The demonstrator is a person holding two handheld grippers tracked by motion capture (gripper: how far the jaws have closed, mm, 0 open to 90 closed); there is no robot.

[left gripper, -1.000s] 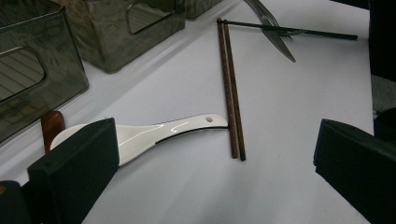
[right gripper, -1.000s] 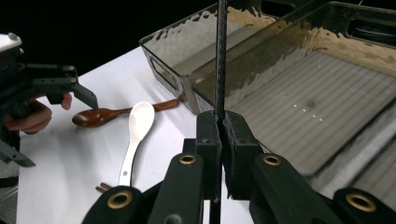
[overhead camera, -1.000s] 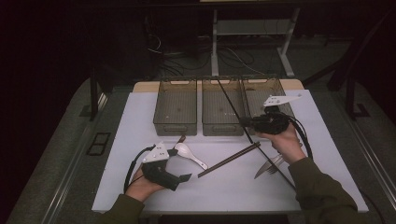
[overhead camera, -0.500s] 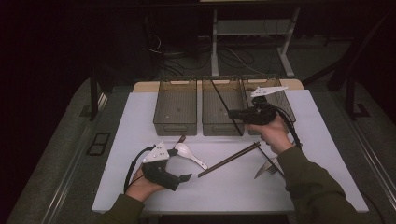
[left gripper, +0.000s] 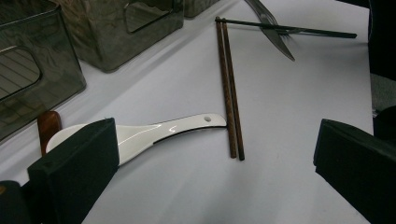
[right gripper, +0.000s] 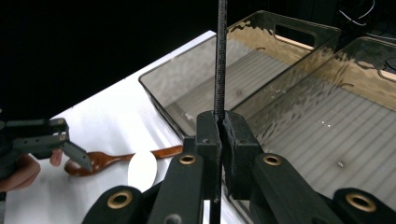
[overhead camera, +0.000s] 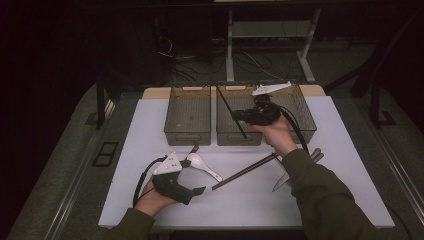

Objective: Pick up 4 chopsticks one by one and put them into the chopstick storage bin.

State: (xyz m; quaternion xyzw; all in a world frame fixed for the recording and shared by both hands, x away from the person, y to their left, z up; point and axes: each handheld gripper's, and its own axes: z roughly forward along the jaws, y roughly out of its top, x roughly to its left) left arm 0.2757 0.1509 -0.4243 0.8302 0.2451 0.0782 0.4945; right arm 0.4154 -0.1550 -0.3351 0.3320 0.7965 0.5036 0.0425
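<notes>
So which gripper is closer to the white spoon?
The left. The left gripper rests on the table right beside the white spoon, jaws open. The right gripper is up over the middle bin, shut on a black chopstick, well away from it.

No readable text, label, brand, number or sign appears on anything here

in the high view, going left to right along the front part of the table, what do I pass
Left gripper → white ceramic spoon → pair of dark brown wooden chopsticks → silver metal cutlery beside the person's right sleeve.
</notes>
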